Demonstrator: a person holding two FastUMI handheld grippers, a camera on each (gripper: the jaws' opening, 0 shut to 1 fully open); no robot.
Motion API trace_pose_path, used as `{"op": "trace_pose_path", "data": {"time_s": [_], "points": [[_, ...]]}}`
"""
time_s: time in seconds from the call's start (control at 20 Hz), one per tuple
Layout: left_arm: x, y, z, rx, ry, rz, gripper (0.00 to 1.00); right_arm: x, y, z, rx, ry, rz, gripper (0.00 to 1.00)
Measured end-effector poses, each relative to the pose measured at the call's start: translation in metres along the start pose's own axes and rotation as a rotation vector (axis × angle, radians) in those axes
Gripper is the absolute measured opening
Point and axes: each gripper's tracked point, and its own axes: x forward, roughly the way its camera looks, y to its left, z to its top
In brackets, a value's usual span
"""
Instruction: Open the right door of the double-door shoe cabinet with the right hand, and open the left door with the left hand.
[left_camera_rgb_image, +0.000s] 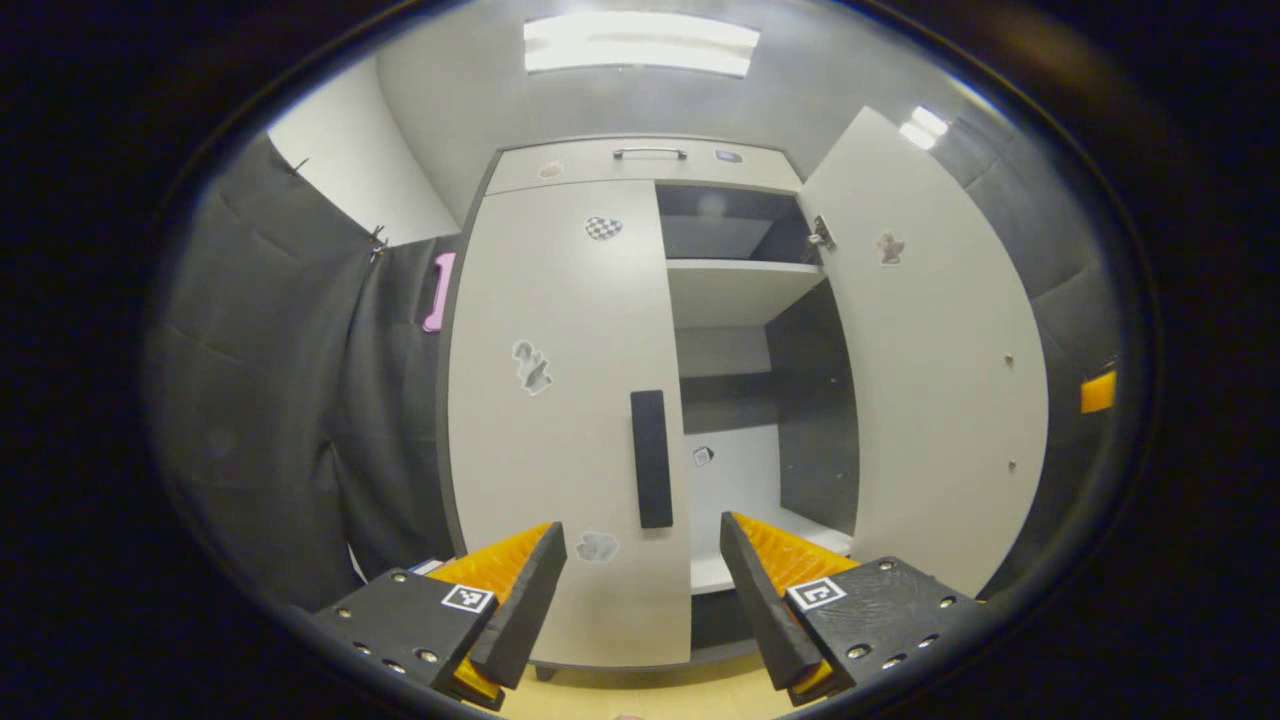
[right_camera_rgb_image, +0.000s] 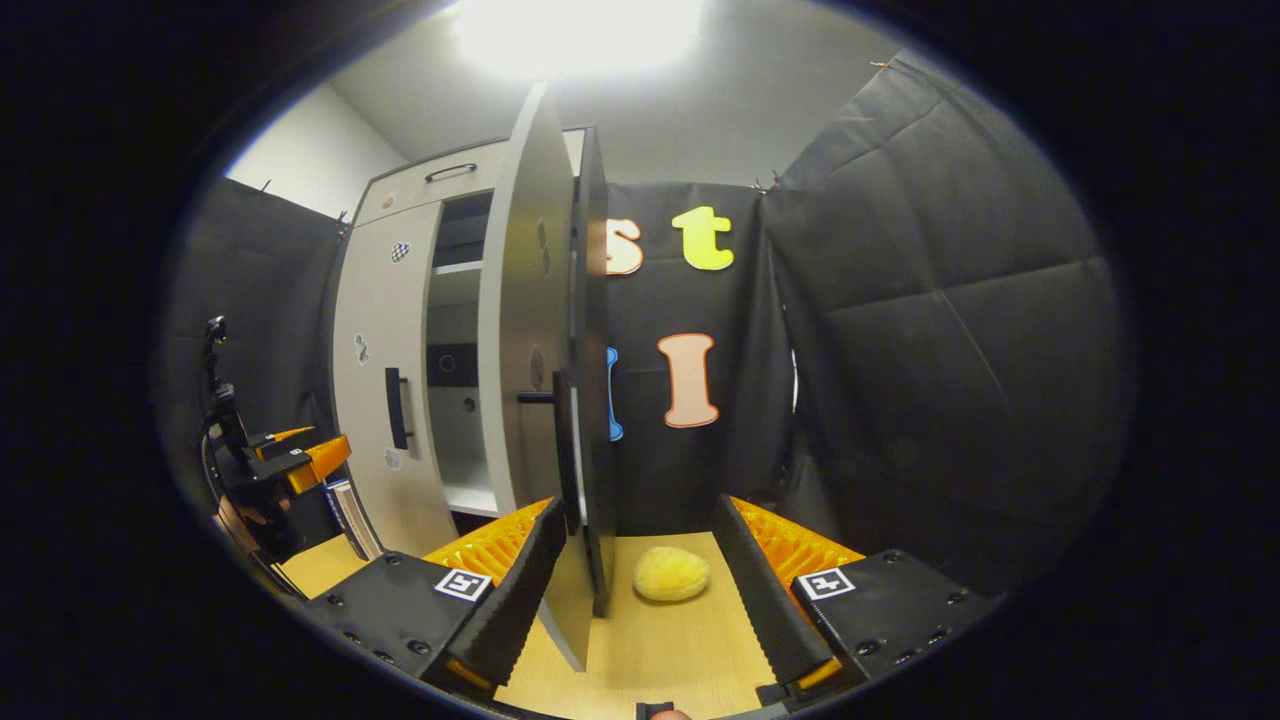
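The left tongs (left_camera_rgb_image: 642, 580) are seen spread wide with nothing held between the two fingers, which rise from the bottom of the left gripper view. They are aimed at the shoe cabinet (left_camera_rgb_image: 640, 165) and are not touching it. Just above the gap, at about 12 o'clock, the dark vertical handle (left_camera_rgb_image: 651, 458) of the left door (left_camera_rgb_image: 560, 400) is seen; that door is shut flat against the cabinet front. At 2 o'clock the right door (left_camera_rgb_image: 935, 370) is swung open, and shelves (left_camera_rgb_image: 740, 285) are exposed in the compartment between the two doors.

The right tongs (right_camera_rgb_image: 640, 565) are likewise spread open, gripping nothing. The edge of the opened right door (right_camera_rgb_image: 530, 330) is seen standing in the gap, close against the left-hand finger; contact cannot be told. Its handle (right_camera_rgb_image: 545, 398) projects at 11 o'clock. A yellow rounded object (right_camera_rgb_image: 671, 574) lies on the wooden floor (right_camera_rgb_image: 650, 640) between the fingers, beyond the door. At 9 o'clock the left tongs (right_camera_rgb_image: 300, 455) are seen well apart from the closed left door (right_camera_rgb_image: 385, 380).
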Motion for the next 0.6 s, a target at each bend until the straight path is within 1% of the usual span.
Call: {"op": "trace_pose_path", "data": {"time_s": [0.15,0.2,0.4,0.5,0.6], "points": [[0.026,-0.004,0.009,-0.011,0.000,-0.011,0.90,-0.008,-0.012,-0.005,0.029,0.009,-0.061,0.95],[0.035,-0.008,0.011,-0.008,-0.002,-0.021,0.92,-0.010,-0.015,-0.007,0.039,0.016,-0.077,0.95],[0.068,-0.015,0.012,0.009,0.025,-0.044,0.90,-0.020,-0.025,-0.016,0.096,0.040,-0.139,0.95],[0.081,-0.014,0.013,0.009,0.029,-0.037,0.90,-0.023,-0.028,-0.019,0.133,0.046,-0.154,0.97],[0.094,-0.009,0.012,0.011,0.031,-0.012,0.90,-0.025,-0.034,-0.021,0.160,0.051,-0.167,0.98]]}}
